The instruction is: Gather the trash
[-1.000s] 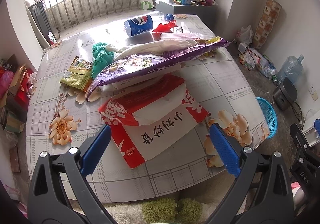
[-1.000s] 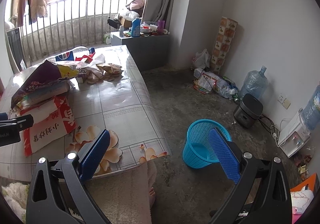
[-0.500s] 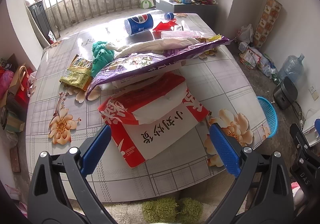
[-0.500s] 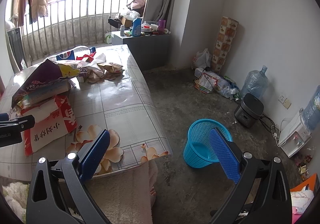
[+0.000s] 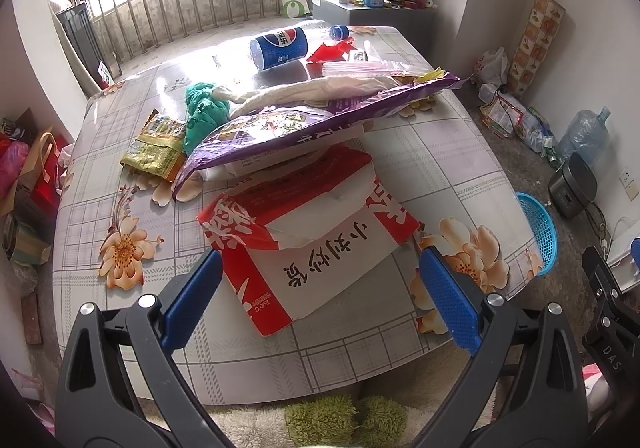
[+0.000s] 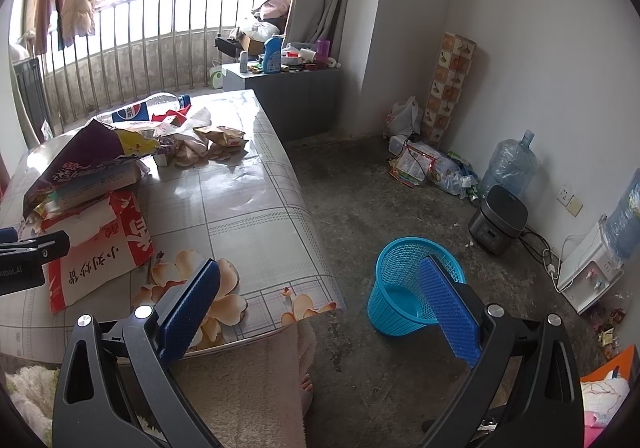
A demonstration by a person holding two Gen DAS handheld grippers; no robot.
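On the table [image 5: 460, 168] lie one red-and-white bag [image 5: 308, 244], one purple bag [image 5: 320, 116], one yellow wrapper [image 5: 156, 148], one Pepsi bottle [image 5: 280, 48]. On the floor, one blue basket [image 6: 404, 288].

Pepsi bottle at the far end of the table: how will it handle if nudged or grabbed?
The Pepsi bottle lies on its side on the glossy table, so a nudge would probably roll it. Its clear part looks empty, so likely light. A thin plastic wall may dent and slip under a hard squeeze.

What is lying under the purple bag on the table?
Under the purple bag a pale flat package shows, resting on the red and white bag. Anything deeper beneath is covered.
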